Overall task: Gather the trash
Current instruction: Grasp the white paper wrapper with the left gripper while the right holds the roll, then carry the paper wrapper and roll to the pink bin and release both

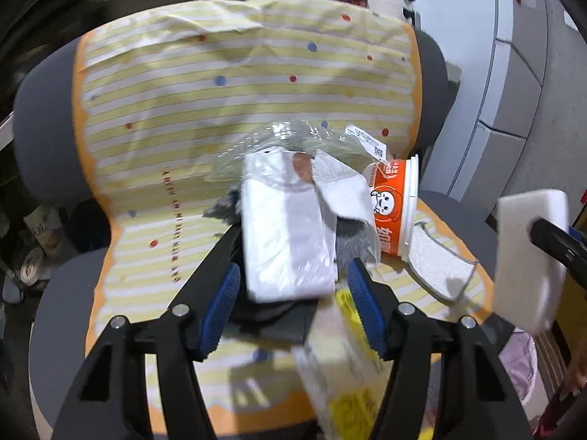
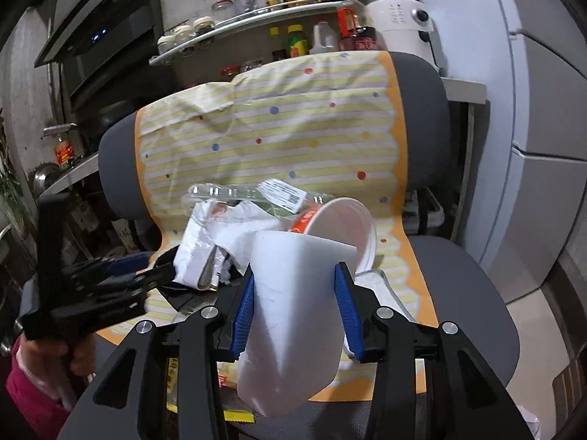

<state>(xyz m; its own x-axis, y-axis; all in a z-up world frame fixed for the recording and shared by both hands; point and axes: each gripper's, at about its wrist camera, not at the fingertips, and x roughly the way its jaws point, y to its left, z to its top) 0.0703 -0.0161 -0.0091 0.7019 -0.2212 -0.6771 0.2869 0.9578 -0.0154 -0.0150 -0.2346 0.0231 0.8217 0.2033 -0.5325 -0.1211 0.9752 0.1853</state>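
Trash lies on a grey chair under a yellow striped cloth [image 1: 227,102]. My left gripper [image 1: 293,304] is around a white plastic package [image 1: 290,234], with its blue pads close to the package's sides; whether they press it is unclear. Behind it lie a clear plastic wrapper [image 1: 290,139] and an orange instant-noodle cup [image 1: 396,209] on its side. My right gripper [image 2: 299,308] is shut on a white foam block [image 2: 293,322], held above the seat; the block also shows in the left wrist view [image 1: 528,256]. The cup [image 2: 341,227] lies just behind the block.
A yellow-and-white wrapper [image 1: 345,374] lies at the seat's front. A white mesh pad [image 1: 440,264] lies right of the cup. A bin with a pink liner [image 1: 521,359] stands low to the right. Kitchen shelves with bottles [image 2: 293,40] and a fridge [image 2: 532,110] stand behind.
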